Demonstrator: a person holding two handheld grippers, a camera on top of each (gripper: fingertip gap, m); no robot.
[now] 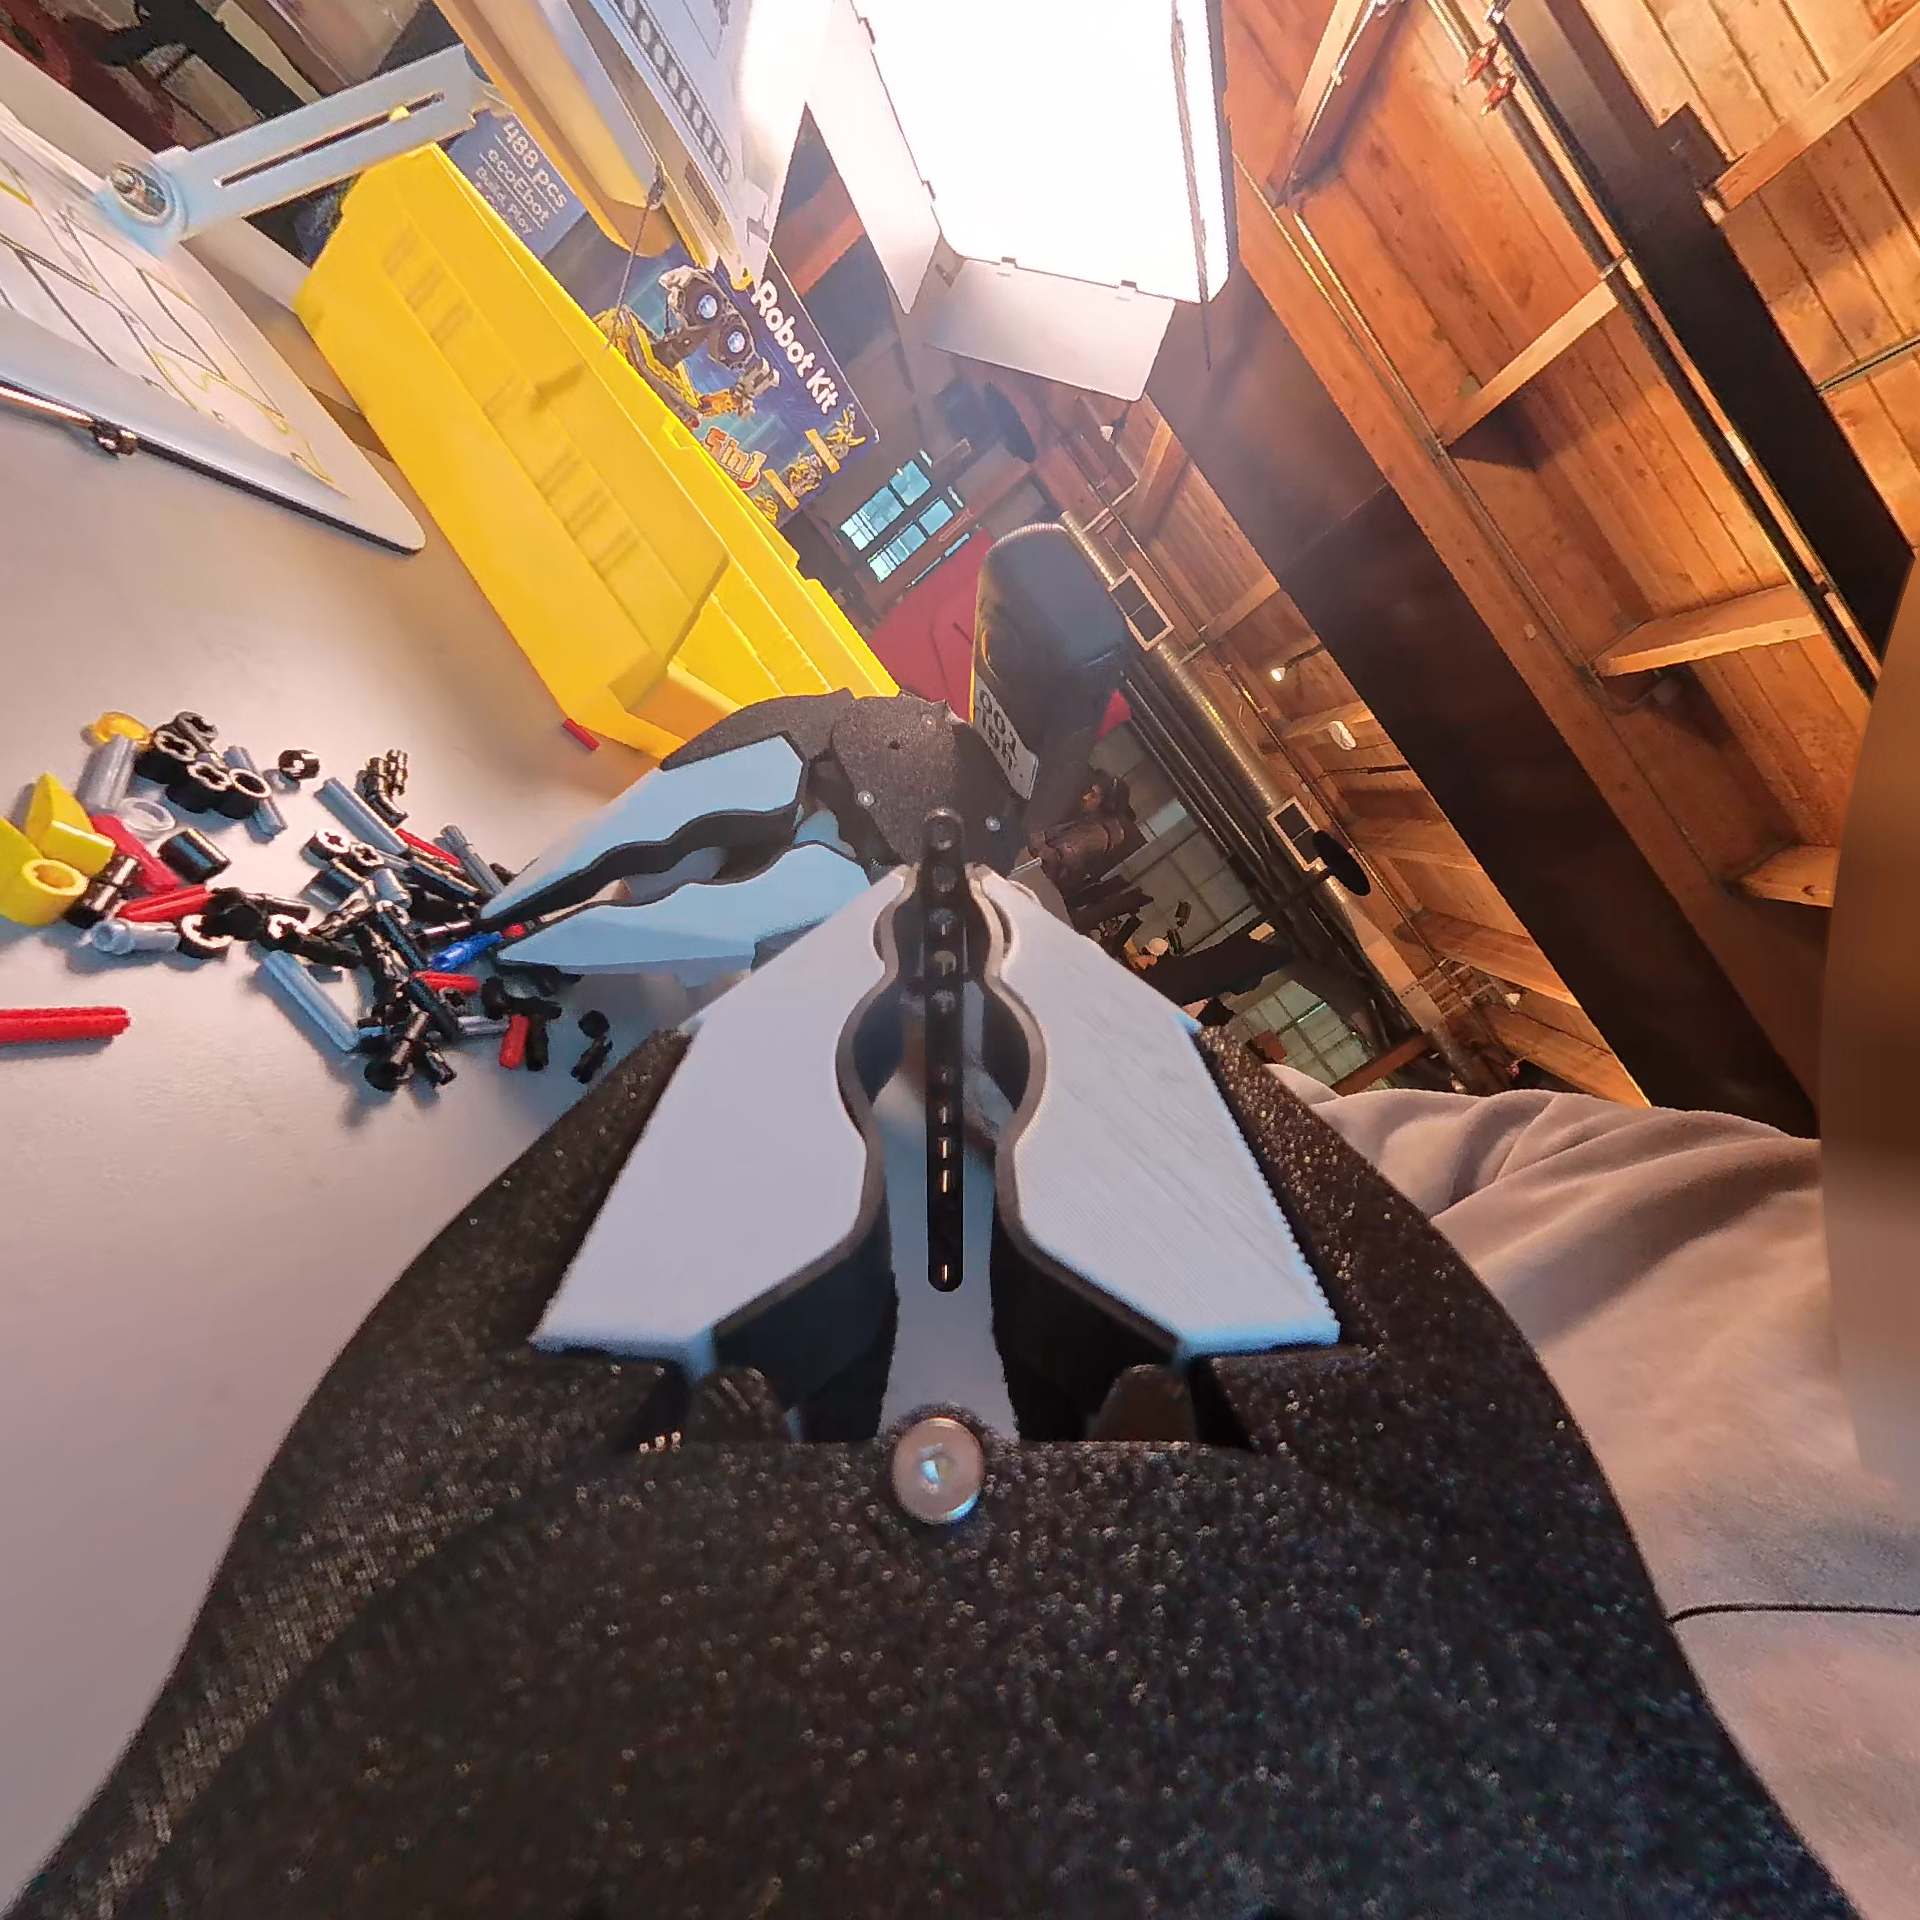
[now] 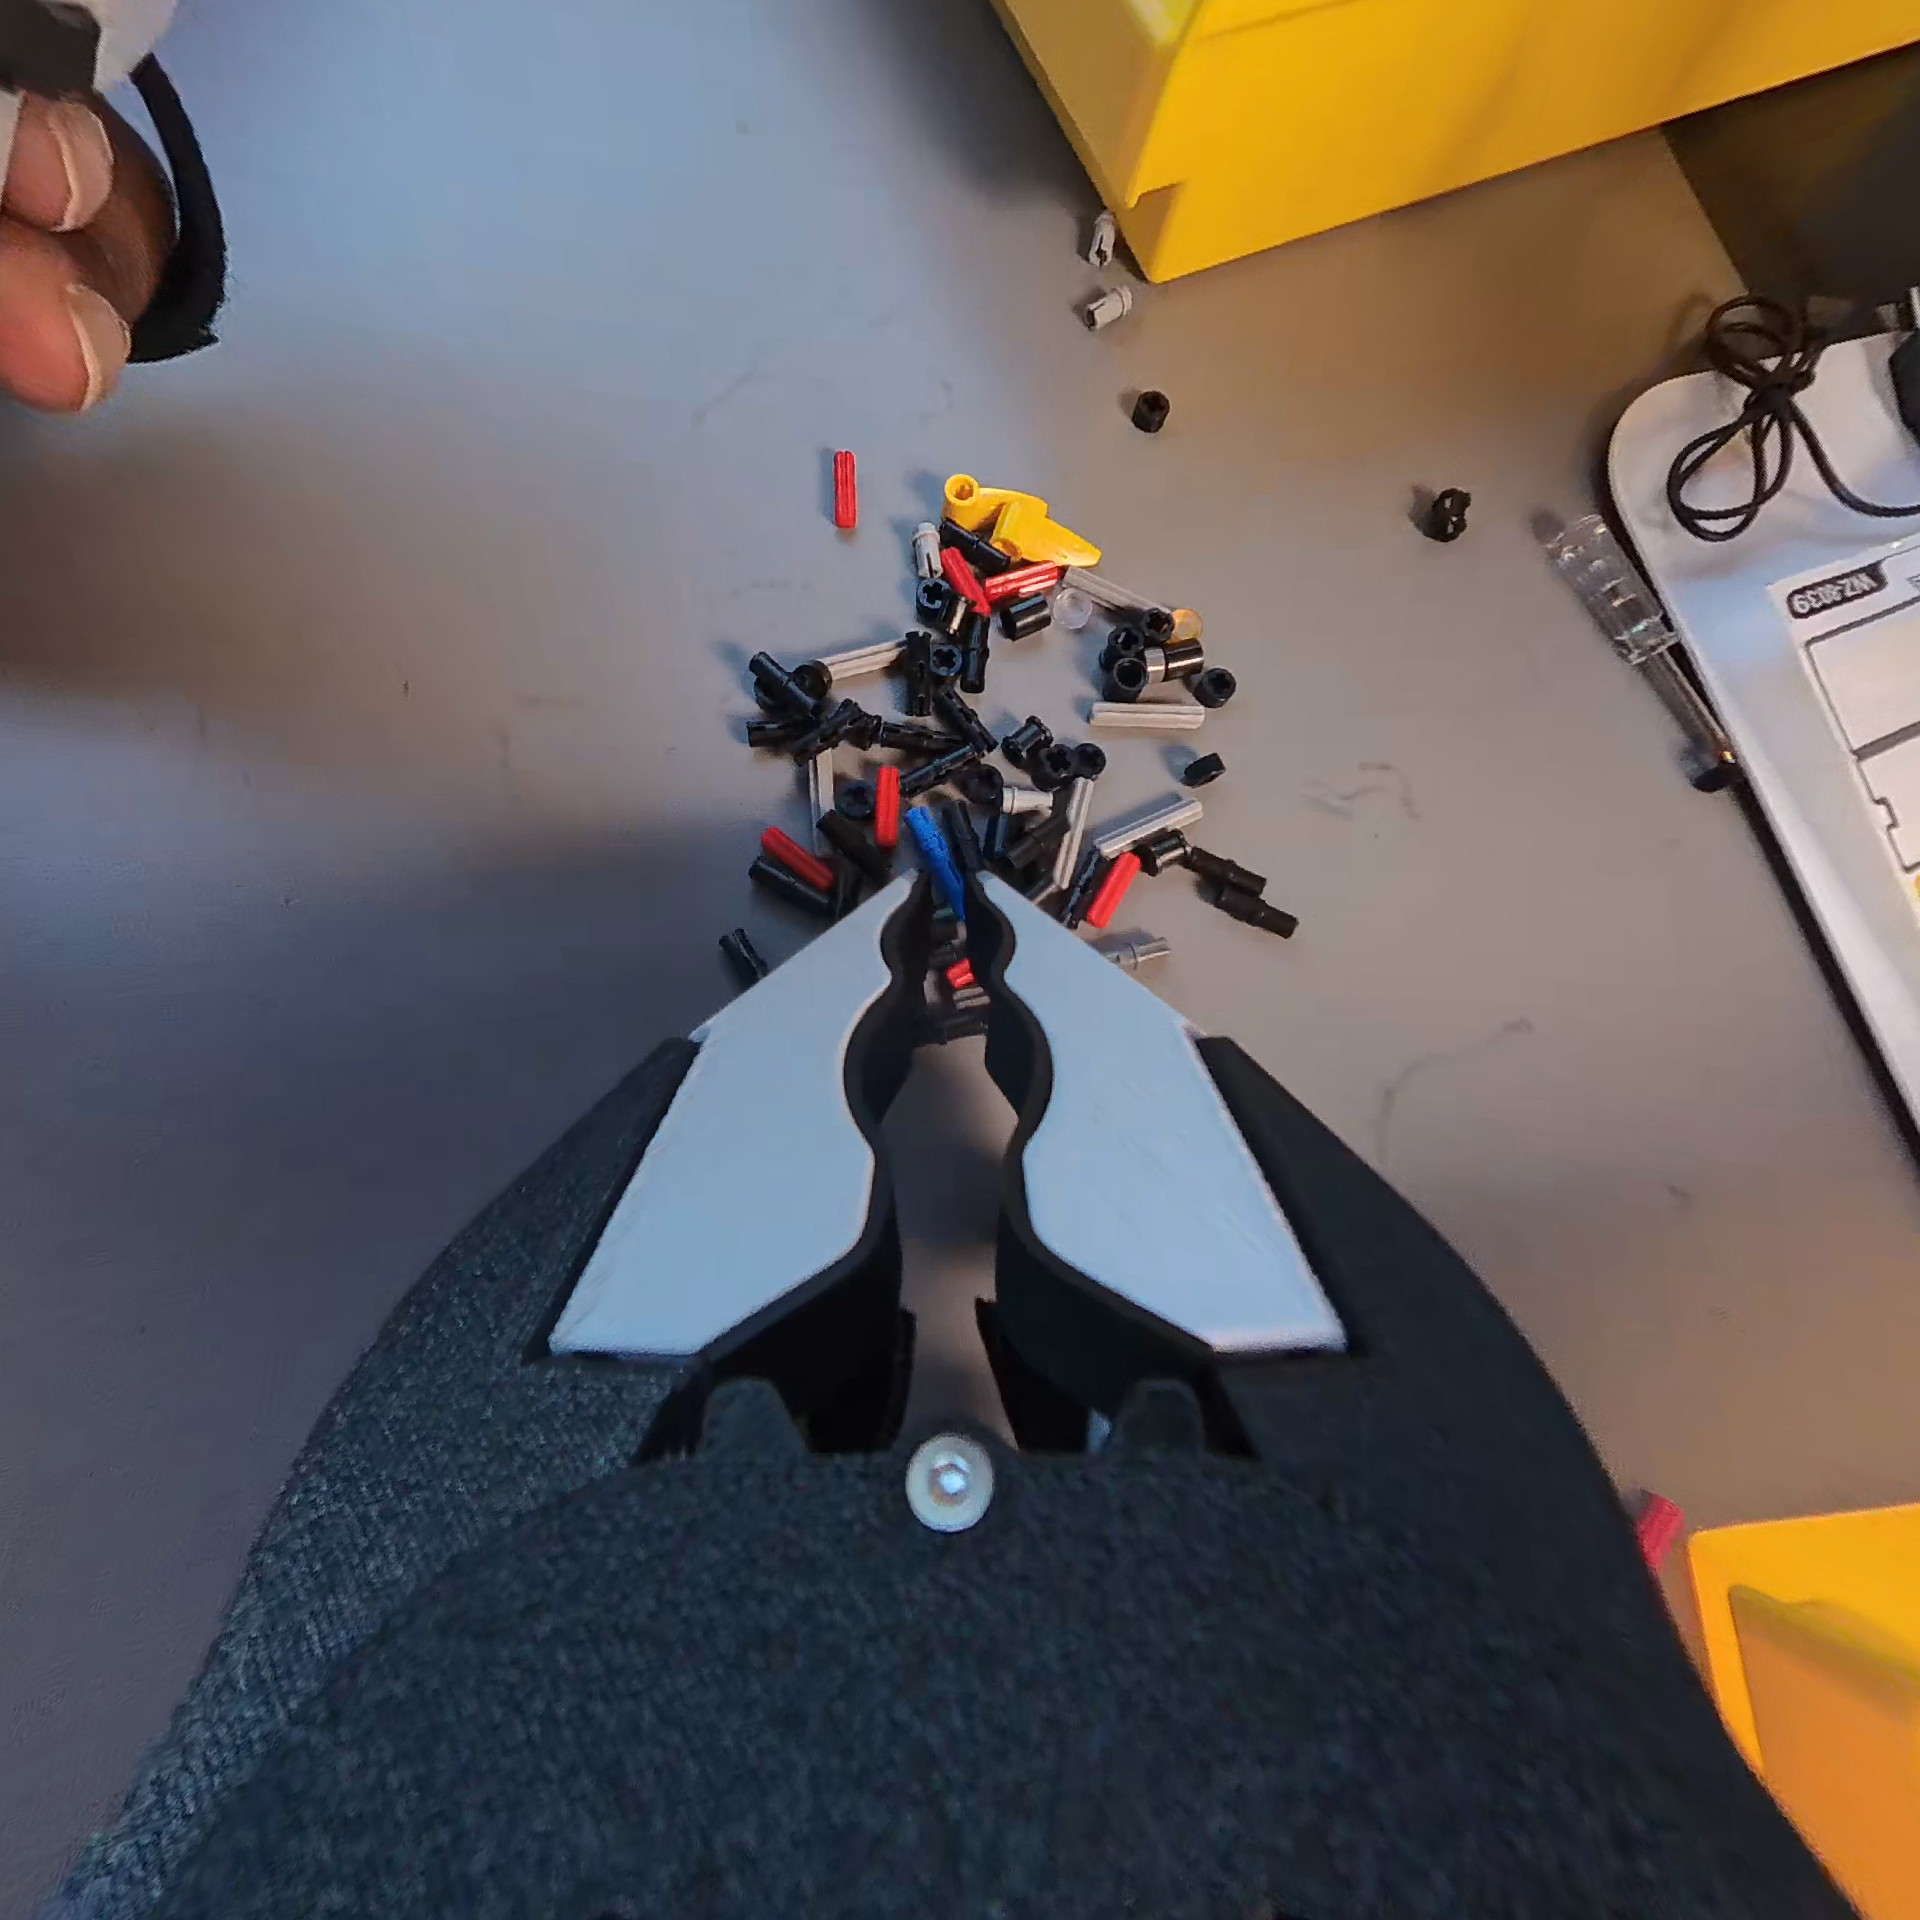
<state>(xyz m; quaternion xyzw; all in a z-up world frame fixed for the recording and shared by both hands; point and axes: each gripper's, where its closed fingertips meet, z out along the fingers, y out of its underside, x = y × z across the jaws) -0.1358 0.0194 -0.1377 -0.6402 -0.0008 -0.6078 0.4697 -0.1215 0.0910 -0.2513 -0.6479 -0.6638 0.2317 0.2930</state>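
left gripper [image 1: 943,862]: lifted off the grey table [image 1: 260,1195] and tilted upward, its two grey fingers pressed onto a long black perforated beam [image 1: 943,1039] that runs lengthwise between them and sticks out just past the tips. right gripper [image 2: 945,883]: low over the table, tips at the near edge of a heap of small parts [image 2: 977,727], fingers nearly together and pinching a blue pin [image 2: 935,857], which stands tilted between the tips; the left wrist view shows the same pin [image 1: 462,948] caught at the tips of that gripper [image 1: 499,930]. the heap holds black connectors, grey axles, red pins and a few yellow pieces [image 2: 1013,520]; one red pin [image 2: 845,488] lies apart beyond it, and several black and grey bits are scattered toward a yellow bin [image 2: 1403,125]. a second yellow bin [image 2: 1808,1662] sits at the near right. a white board with printed sheets [image 2: 1787,644] lies at the right edge, a clear-handled screwdriver [image 2: 1621,623] just beside it, a coiled black cable [image 2: 1756,416] on it. a hand [image 2: 62,239] shows at the upper left corner.
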